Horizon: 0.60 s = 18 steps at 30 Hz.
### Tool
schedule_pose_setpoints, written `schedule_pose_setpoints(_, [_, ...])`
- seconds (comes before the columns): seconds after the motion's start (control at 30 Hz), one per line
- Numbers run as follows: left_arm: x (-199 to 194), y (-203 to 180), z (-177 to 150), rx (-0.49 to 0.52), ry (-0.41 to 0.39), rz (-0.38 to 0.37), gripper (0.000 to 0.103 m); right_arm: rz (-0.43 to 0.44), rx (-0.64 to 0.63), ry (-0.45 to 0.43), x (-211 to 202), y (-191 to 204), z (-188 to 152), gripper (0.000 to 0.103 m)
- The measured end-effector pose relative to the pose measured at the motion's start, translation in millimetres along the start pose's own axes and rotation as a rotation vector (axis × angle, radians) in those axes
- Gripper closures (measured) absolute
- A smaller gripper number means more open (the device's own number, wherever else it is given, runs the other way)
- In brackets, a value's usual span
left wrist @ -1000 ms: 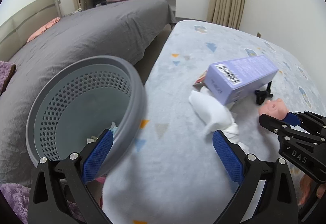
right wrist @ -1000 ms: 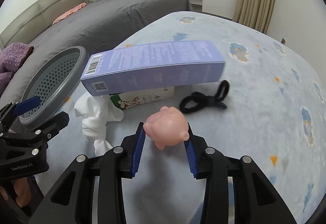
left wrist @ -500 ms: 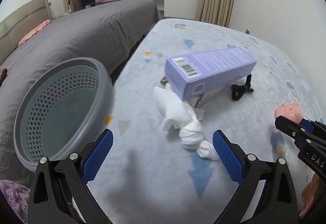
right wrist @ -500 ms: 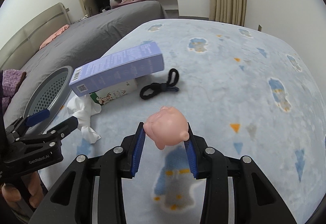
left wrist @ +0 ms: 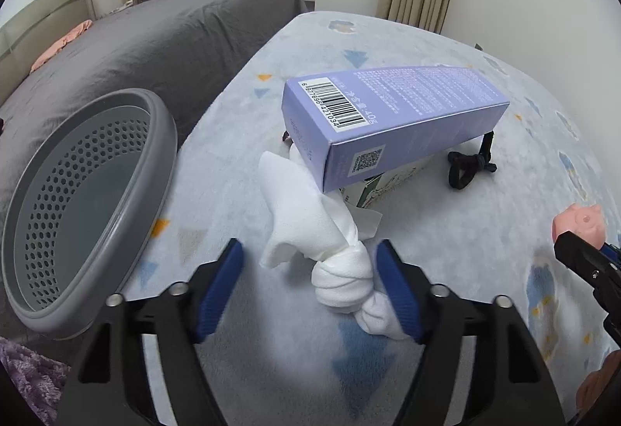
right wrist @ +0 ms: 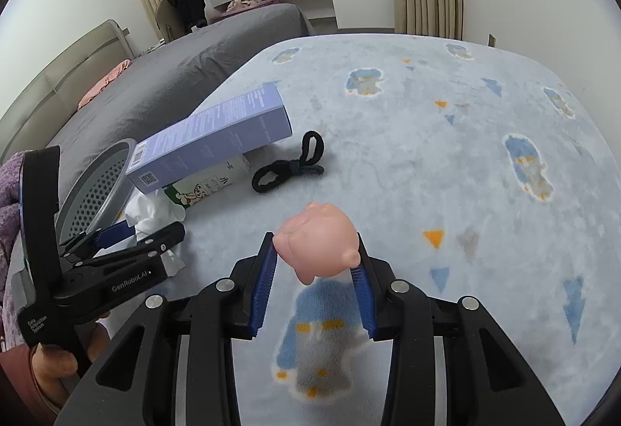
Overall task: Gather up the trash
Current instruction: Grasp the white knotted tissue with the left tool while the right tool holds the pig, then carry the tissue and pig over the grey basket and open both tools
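Tissue (left wrist: 333, 251), knotted and white, lies between the closing blue pads of the left gripper (left wrist: 310, 290), right pad touching, left pad still apart. At ten o'clock stands the grey basket (left wrist: 163, 139); at one o'clock a purple box (left wrist: 392, 115) overhangs the tissue's tail. Lifting could drag the box over. The right gripper (right wrist: 314, 271) clenches a pink toy (right wrist: 316, 239).

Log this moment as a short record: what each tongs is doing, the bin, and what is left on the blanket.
left tongs: jaws closing around knotted white tissue, right pad touching it
right tongs: shut on pink pig toy
bin: grey perforated basket, left of tissue
on blanket: purple box, carton under it, black hair tie
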<state>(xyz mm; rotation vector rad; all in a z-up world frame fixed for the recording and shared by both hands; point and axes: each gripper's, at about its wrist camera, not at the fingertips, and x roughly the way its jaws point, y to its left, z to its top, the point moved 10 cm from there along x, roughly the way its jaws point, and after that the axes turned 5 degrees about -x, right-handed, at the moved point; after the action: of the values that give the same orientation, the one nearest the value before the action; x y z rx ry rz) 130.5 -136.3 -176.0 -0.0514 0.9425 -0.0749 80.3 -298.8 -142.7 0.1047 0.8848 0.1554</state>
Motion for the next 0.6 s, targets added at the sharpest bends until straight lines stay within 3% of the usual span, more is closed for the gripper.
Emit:
schedule_pose_setpoints(0.1, [-3.3,-1.2,-0.6,0.01,-0.005,-0.015,0.058,0.0,0.002,0.003,1.3,-0.8,-0.5,0.066])
schedule_pose_setpoints(0.13, [-4.7,-1.9,-1.3,0.012,-0.004,-0.028,0.072,0.001,0.003,0.001,1.4,-1.4,0.3,0.066])
schedule_pose_setpoints(0.17, [-5.9,-2.6,-2.6,0.018,0.002,-0.039,0.078,0.0,0.003,-0.002,0.7,-1.3,0.8,0.066])
schedule_pose_setpoints(0.6, [-58.8,23.3,-20.7,0.063,-0.044,-0.071,0.078,-0.018,-0.054,-0.024,-5.4,25.0,4.7,0.066])
